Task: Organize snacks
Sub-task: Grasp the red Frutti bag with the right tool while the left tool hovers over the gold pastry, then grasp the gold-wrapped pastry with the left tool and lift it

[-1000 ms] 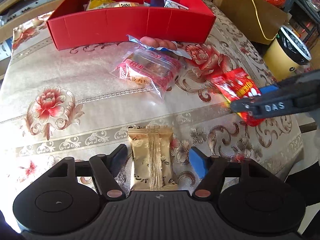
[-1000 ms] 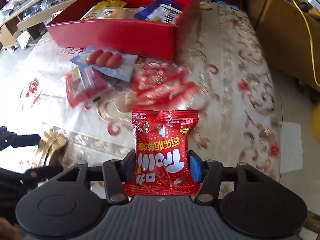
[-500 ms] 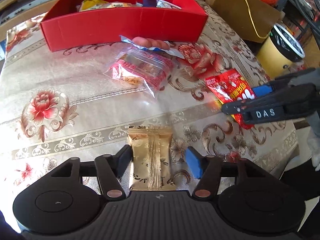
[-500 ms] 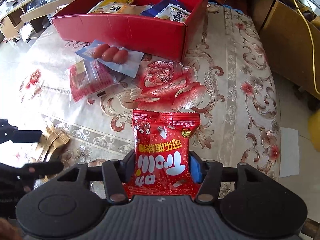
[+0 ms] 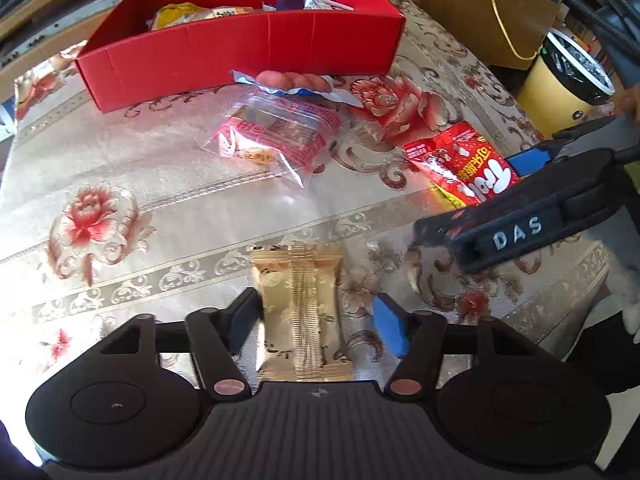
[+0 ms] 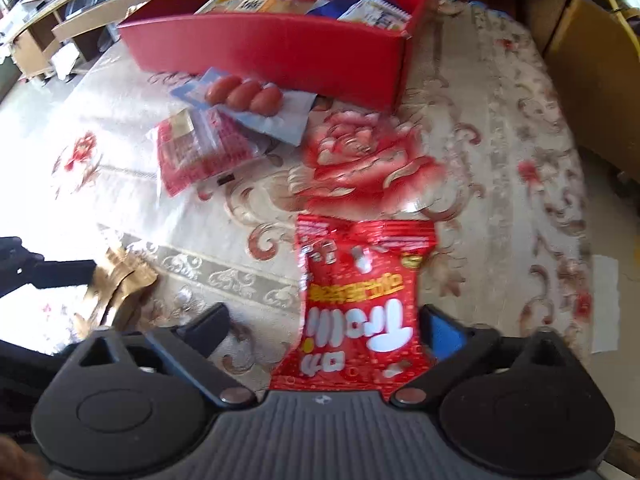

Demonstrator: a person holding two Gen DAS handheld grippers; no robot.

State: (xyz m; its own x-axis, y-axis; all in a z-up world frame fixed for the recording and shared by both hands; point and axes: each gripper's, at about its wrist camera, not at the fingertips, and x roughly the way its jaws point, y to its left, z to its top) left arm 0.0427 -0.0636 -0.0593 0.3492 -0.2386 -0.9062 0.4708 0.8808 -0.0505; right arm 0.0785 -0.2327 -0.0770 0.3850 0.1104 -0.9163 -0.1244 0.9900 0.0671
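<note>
Right gripper jaws are opening around a red snack packet on the floral tablecloth; left gripper jaws are closing, not yet pinching, around a gold packet; red box sits beyond.

Sausage pack and clear bag block the red box's near wall.
</note>
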